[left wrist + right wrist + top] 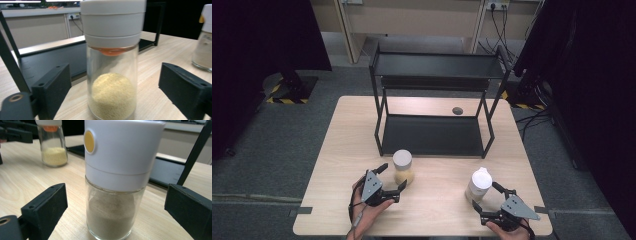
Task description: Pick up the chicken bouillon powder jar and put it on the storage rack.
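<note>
Two glass shaker jars stand upright on the wooden table (437, 205). The left jar (402, 168) has a grey cap and yellow grains; it stands between the jaws of my left gripper (392, 177), which is open, with a gap on each side of the glass (112, 82). The right jar (478, 185) has a white cap with a yellow dot and holds grey-brown powder (113, 212). My right gripper (486, 196) is open around it, its jaws apart from the glass. In the right gripper view the yellow-grain jar (53, 145) shows farther off.
A black two-tier metal shelf rack (437, 97) stands at the back middle of the table, both tiers bare. A small grey round cap (457, 110) lies on the table behind it. The powder jar (203, 42) shows at the right edge of the left gripper view.
</note>
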### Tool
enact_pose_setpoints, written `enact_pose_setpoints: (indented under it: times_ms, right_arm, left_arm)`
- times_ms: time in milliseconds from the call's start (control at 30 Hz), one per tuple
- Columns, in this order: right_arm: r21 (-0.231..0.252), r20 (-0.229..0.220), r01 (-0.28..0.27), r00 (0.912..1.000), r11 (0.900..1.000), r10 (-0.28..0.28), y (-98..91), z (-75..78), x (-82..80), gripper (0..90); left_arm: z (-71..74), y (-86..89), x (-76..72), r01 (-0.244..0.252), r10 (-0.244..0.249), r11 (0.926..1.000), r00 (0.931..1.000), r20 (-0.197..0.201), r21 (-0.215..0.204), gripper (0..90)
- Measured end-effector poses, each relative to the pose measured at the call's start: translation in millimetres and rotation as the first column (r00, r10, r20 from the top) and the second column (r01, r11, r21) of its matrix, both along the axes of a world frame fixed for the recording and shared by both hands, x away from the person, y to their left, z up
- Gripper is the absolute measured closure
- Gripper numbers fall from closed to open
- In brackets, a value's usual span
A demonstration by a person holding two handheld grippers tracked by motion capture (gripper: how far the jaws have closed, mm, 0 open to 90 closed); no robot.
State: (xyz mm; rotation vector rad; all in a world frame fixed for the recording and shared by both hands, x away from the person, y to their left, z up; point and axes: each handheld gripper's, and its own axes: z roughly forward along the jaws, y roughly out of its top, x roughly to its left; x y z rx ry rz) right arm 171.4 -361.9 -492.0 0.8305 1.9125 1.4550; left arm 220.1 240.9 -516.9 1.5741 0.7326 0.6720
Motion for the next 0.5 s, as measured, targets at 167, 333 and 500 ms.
enact_pose_setpoints:
  times_ms: [167,333,500]
  right_arm:
    - [0.038,0.003,0.005,1.0000,0.9993,-0.005,-4.8,-4.1,-1.3,4.8]
    - [0.024,0.031,0.006,0.9995,0.9997,-0.007,-3.1,-6.2,-5.3,5.1]
    - [0.041,0.031,0.005,0.9995,0.9991,-0.006,-6.0,-8.0,-5.4,5.1]
  left_arm:
    - [-3.4,0.5,-2.3,-0.009,0.009,0.9999,0.9999,0.014,-0.015,10.8]
    - [-4.8,1.5,-2.9,-0.005,0.006,0.9998,0.9998,0.021,-0.020,10.6]
    - [-5.7,0.6,-4.1,-0.001,0.001,1.0000,0.9993,0.038,-0.009,10.4]
